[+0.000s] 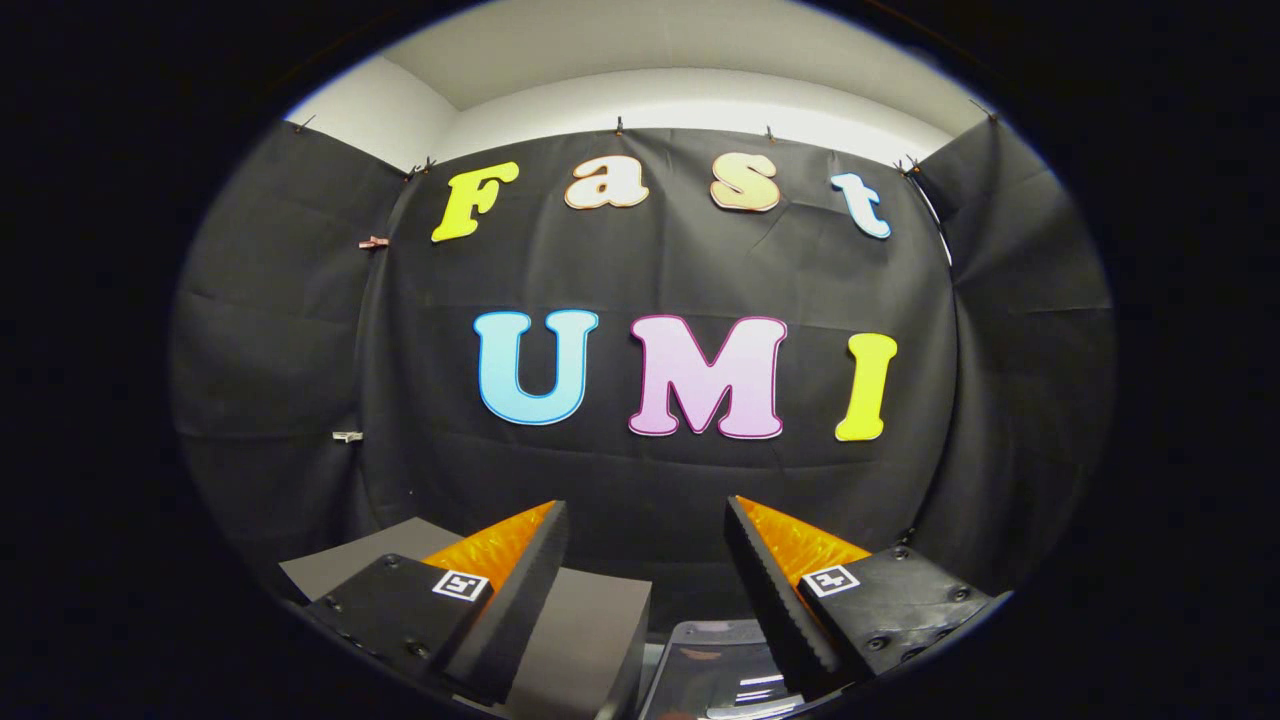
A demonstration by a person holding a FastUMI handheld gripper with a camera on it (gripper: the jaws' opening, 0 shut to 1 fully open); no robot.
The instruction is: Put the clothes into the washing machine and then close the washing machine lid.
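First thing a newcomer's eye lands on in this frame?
The tool, held high and open with nothing between its fingers, facing the black cloth wall close ahead. Below the fingers sits a grey box-like block, partly behind the left finger. Next to it, between the fingers, is a glossy dark surface with a pale rim. It may be the washing machine, but too little shows to tell.

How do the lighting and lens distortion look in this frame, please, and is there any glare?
Gripper view: strong fisheye bending, so the cloth wall bulges and its seams curve; lighting is dim and even below, brighter on the white wall above; glare streaks sit on the glossy lid beneath the open gripper; focus is fairly sharp throughout.
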